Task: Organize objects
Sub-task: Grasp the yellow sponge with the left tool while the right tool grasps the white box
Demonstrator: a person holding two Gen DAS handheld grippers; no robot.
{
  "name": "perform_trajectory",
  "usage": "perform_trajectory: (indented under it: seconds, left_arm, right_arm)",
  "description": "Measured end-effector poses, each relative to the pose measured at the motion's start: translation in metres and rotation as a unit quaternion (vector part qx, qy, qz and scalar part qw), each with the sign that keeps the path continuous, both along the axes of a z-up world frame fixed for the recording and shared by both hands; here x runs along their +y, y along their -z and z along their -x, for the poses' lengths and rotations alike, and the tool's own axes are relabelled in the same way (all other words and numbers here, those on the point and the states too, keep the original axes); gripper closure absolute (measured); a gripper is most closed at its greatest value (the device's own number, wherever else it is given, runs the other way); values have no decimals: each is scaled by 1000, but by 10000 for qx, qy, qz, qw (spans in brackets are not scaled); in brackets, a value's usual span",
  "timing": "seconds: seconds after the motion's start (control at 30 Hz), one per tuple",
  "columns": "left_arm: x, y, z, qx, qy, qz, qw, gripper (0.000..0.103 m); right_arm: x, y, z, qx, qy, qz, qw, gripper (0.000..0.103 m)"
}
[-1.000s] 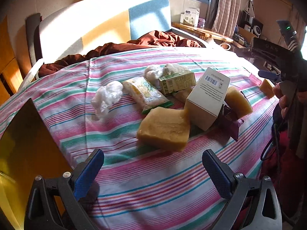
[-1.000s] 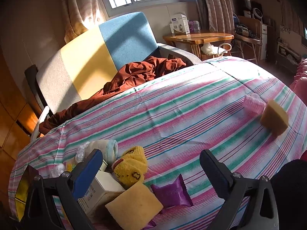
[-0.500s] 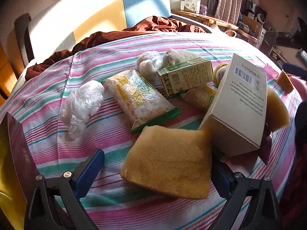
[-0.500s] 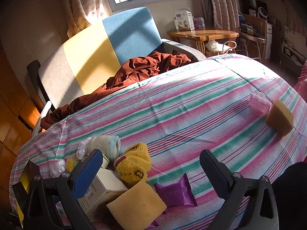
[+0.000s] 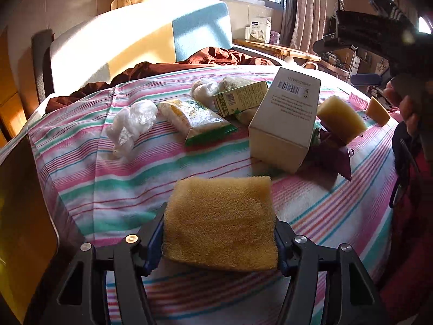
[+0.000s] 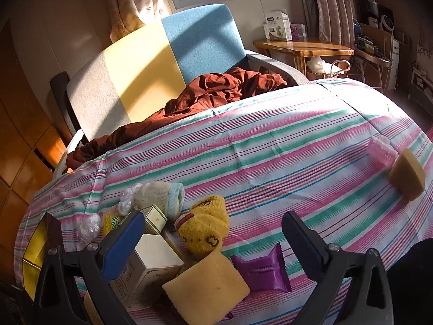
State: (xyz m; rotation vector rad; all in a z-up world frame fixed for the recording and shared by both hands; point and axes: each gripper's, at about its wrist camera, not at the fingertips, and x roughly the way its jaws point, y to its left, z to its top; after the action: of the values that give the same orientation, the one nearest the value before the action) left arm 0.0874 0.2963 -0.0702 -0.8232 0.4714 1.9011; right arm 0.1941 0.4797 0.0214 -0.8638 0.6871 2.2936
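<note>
Striped cloth covered the table before a sunlit armchair. Left gripper was closing on a sponge; right gripper gaped empty. Box partly hidden.

The print on the white box is too small to read. The purple packet lies half hidden behind it.

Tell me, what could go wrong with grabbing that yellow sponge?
The left gripper is closing on the sponge, which is soft, so it may squash or slip out if pinched only at its edges. The white box leans tilted just behind it, propped on the purple packet; lifting the sponge carelessly could bump it and tip it over.
</note>
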Motion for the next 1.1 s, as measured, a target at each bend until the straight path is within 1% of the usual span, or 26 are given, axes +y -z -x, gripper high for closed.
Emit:
perform_trajectory:
  seconds: [0.1,0.2,0.27,0.33,0.37,0.4,0.47,0.53,0.57,0.67,0.7,0.77,0.87,0.93,1.0,1.1]
  left_arm:
    - [-6,3,-1,55,17,-118,9999,38]
    - [-6,5,-3,148,25,-145,9998,37]
    - [-7,6,-4,145,21,-171,9997,37]
    - [-8,5,-3,126,24,-183,9998,37]
    - [-9,5,-3,115,20,-195,9997,38]
    - [-10,5,-3,105,11,-205,9997,38]
    - [-14,5,-3,88,5,-223,9997,38]
    - [-16,4,-2,50,5,-249,9997,38]
    - [-17,4,-1,34,9,-262,9996,38]
    - [-17,4,-2,39,7,-290,9996,37]
    - [-18,5,-3,42,6,-304,9995,37]
    - [-19,4,-2,1,6,-333,9994,37]
    - [-21,5,-1,-39,5,-368,9993,37]
    - [-22,5,-2,-21,10,-387,9992,37]
    - [-23,5,-3,-27,12,-411,9992,37]
    - [-23,5,-3,-29,8,-430,9991,37]
  right_arm:
    - [-12,-3,8,42,-373,-72,9993,0]
    - [-27,-10,13,282,-908,-26,9955,0]
    - [-39,-13,17,464,-1426,113,9886,3]
    - [-53,-11,25,548,-1992,368,9777,8]
    - [-61,-10,27,544,-2210,452,9727,10]
    - [-70,-8,29,521,-2392,522,9682,10]
    - [-82,-2,32,439,-2633,780,9605,12]
    - [-92,4,35,172,-2649,841,9605,13]
    - [-95,10,37,-55,-2519,863,9639,13]
    - [-86,28,44,-642,-1767,1053,9765,13]
    - [-78,31,46,-747,-1537,1144,9786,13]
    - [-69,36,52,-742,-1176,1264,9822,13]
    - [-59,35,64,-714,-931,1175,9861,13]
    - [-62,34,76,-758,-1142,1110,9843,13]
    - [-71,35,88,-854,-1558,969,9793,13]
    - [-90,39,105,-1140,-2330,632,9637,13]
